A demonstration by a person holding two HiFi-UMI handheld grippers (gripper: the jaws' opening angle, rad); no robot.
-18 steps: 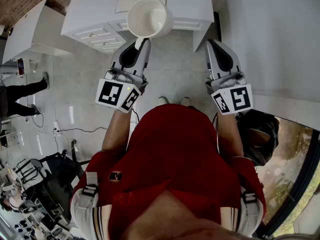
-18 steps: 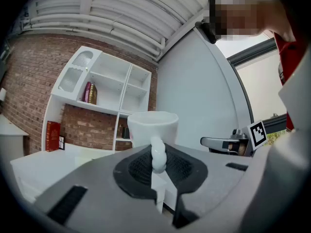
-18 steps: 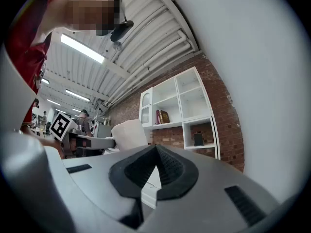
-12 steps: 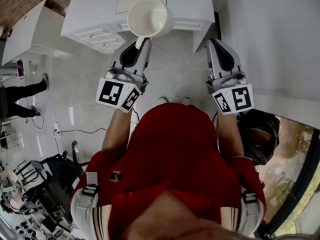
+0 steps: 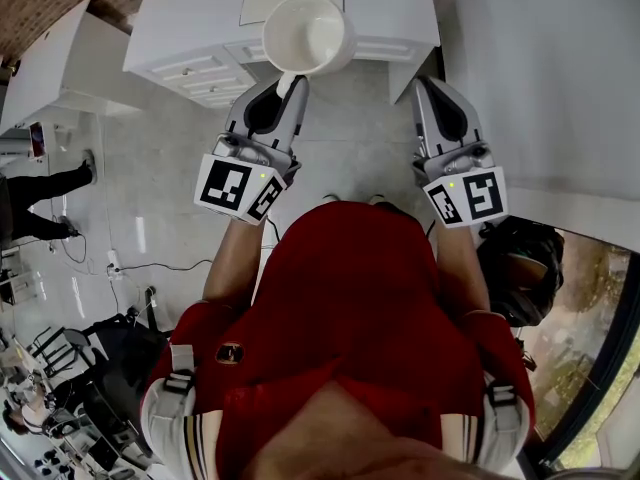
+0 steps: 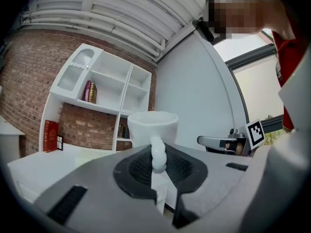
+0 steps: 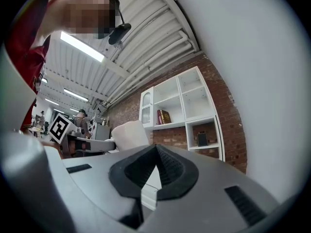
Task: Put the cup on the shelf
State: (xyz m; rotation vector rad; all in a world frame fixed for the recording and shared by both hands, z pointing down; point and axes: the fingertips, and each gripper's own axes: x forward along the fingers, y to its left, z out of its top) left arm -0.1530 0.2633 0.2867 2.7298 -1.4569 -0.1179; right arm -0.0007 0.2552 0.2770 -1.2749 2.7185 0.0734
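Note:
A white cup [image 5: 305, 33] hangs upright over the front edge of a white cabinet [image 5: 180, 23]. My left gripper [image 5: 290, 81] is shut on its handle. In the left gripper view the handle [image 6: 158, 155] sits pinched between the dark pads, with the cup's [image 6: 152, 125] bowl above. Beyond it, white wall shelves [image 6: 104, 89] stand against the brick. My right gripper [image 5: 425, 84] is level with the left one and holds nothing. Its jaws [image 7: 156, 148] meet at the tip. The right gripper view also takes in the cup [image 7: 129, 135] and the shelves [image 7: 187, 106].
A white wall [image 5: 540, 78] runs close along the right. Several books [image 6: 90, 92] stand in one shelf compartment and a small dark item [image 7: 201, 139] in another. A black bag-like object [image 5: 520, 273] lies at floor level right; cables [image 5: 150, 263] and another person's legs [image 5: 45, 183] are at left.
My left gripper and the cup have moved a little forward and right, farther over the white cabinet. The right gripper has hardly moved.

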